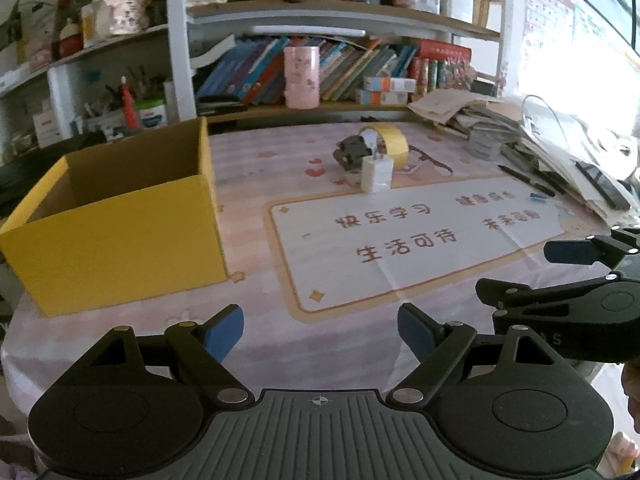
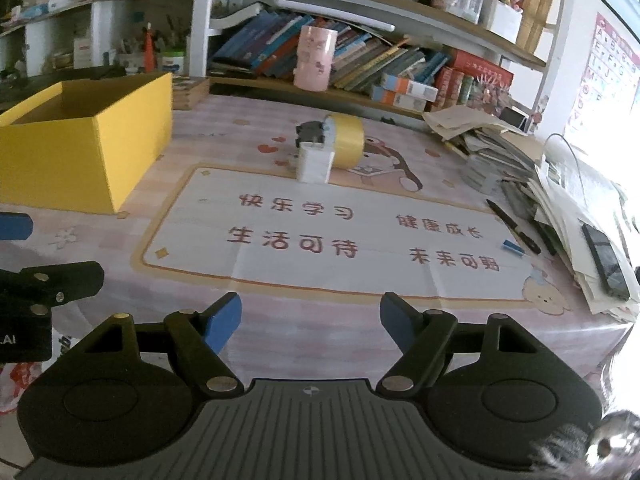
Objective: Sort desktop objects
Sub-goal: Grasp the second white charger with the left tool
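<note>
A white plug adapter (image 1: 376, 174) (image 2: 315, 163) stands mid-desk, with a yellow tape roll (image 1: 390, 141) (image 2: 347, 139) and a small black clip-like object (image 1: 351, 152) (image 2: 310, 130) right behind it. An open yellow cardboard box (image 1: 116, 228) (image 2: 80, 148) sits at the left. My left gripper (image 1: 320, 334) is open near the front edge, well short of the objects. My right gripper (image 2: 310, 322) is also open with nothing between its blue pads; it shows at the right of the left wrist view (image 1: 520, 276). The left gripper's fingers (image 2: 52, 278) appear at the left of the right wrist view.
A pink patterned desk mat (image 2: 340, 240) covers the desk. A black pen (image 2: 514, 226) and a small blue item (image 2: 513, 248) lie at the right, beside a messy paper stack (image 2: 560, 200) with a phone (image 2: 606, 262). Bookshelves and a pink cup (image 2: 314, 58) line the back.
</note>
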